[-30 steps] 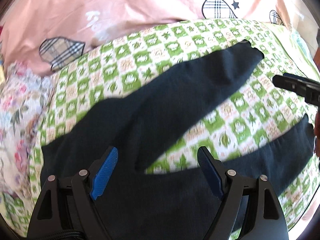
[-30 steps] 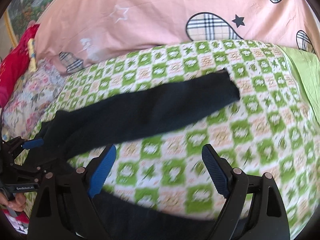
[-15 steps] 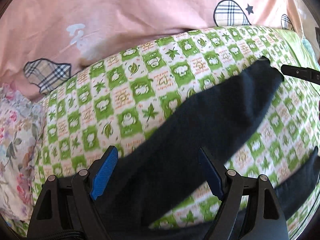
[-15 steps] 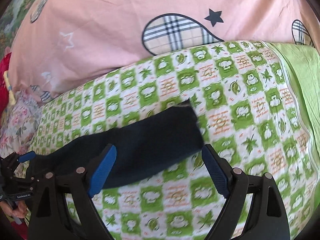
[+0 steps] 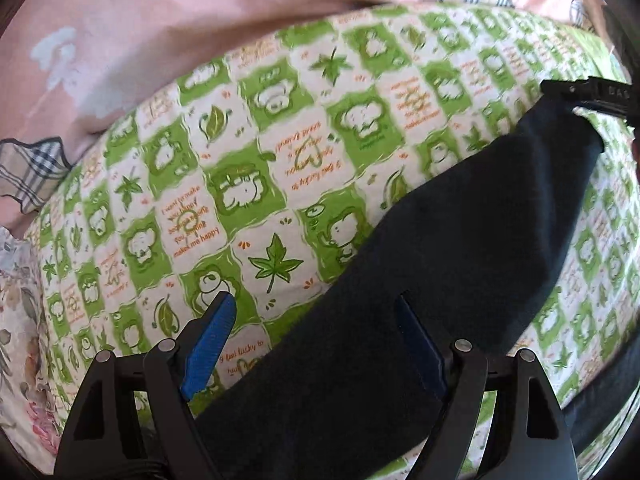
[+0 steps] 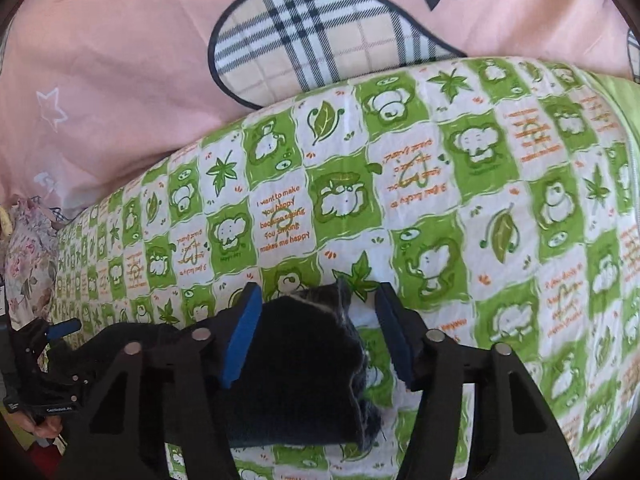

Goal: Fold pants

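Two grippers straddle one leg of the dark pants [image 5: 460, 240] on the bed [image 5: 248, 184] — the left gripper [image 5: 316, 344] gapes wide; the right gripper [image 6: 318, 334], at two o'clock in the left view, has just been closing on the cuff [image 6: 316, 320], which its pads do not yet pinch. Lifting too early could drop the cuff — only one pad touches.

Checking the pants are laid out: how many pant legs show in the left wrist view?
2: one pant leg runs diagonally across the middle; a second pant leg shows only as a strip at the lower right edge, mostly hidden.

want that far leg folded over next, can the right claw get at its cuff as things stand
Probably yes: the right claw already straddles the cuff of the dark pants, its jaws just closing, nothing in between; the right pad seems not yet touching.
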`<state>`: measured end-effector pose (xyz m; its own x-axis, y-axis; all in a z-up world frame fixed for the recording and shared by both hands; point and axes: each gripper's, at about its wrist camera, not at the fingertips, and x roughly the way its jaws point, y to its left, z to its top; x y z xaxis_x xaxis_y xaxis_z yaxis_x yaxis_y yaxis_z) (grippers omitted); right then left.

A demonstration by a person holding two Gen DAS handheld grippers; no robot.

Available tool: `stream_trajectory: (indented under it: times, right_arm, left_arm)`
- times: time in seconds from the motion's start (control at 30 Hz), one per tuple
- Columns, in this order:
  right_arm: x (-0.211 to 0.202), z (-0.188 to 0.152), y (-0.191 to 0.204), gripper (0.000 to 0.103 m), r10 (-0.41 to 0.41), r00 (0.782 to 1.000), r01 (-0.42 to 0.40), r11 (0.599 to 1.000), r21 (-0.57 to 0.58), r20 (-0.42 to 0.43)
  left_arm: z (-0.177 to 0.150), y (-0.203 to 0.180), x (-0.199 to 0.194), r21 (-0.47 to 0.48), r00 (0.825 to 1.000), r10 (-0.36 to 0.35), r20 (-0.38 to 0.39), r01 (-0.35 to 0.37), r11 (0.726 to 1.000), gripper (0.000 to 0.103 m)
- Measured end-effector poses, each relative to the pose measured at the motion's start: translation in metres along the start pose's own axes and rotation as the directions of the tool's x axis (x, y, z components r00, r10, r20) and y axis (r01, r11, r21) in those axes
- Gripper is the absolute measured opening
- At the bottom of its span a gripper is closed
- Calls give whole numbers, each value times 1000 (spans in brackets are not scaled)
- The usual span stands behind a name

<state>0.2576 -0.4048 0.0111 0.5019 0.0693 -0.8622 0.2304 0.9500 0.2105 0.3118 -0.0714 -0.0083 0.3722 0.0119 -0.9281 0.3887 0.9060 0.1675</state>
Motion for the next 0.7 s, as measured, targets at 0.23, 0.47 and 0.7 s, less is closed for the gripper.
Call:
stream_trajectory:
  times: [0.23,0.47,0.7]
  right_arm:
    - [-9,0,-2,9,44,999,-44,999,10,21]
    - [-54,-14,-13,8,139,986,-143,989,32,92]
    - [-102,-59,-26,7,168,977,-168,986,-6,132]
  left_arm:
    - [0,2,10,-24,994,-108,-35,107,994,23]
    - [-26,-6,-18,19,988,-151,24,151,988,7]
    - [-84,-18,-50,28,978,-201,62,199,980,5]
